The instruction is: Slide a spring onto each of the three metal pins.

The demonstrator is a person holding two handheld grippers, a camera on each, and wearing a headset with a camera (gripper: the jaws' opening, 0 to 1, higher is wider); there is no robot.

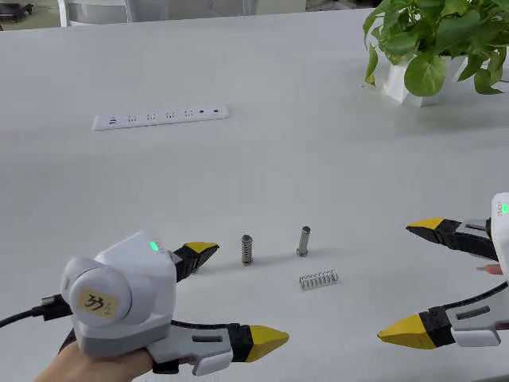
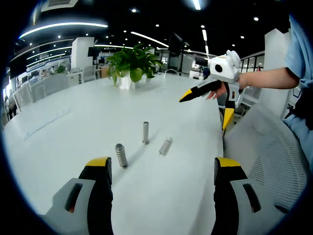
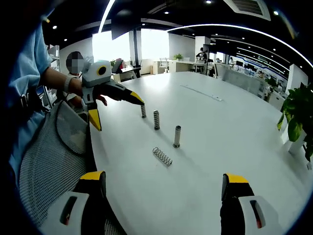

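While the left gripper (image 1: 246, 292) and right gripper (image 1: 399, 281) gape empty, a careless pinch may roll the loose coiled steel spring (image 1: 319, 278) (lying flat) against the bare grey metal pin (image 1: 303, 240).

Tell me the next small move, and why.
Probably ease the open right gripper toward the loose spring lying on the table and close on it: the bare pin beside it lacks a spring, and the right gripper holds nothing.
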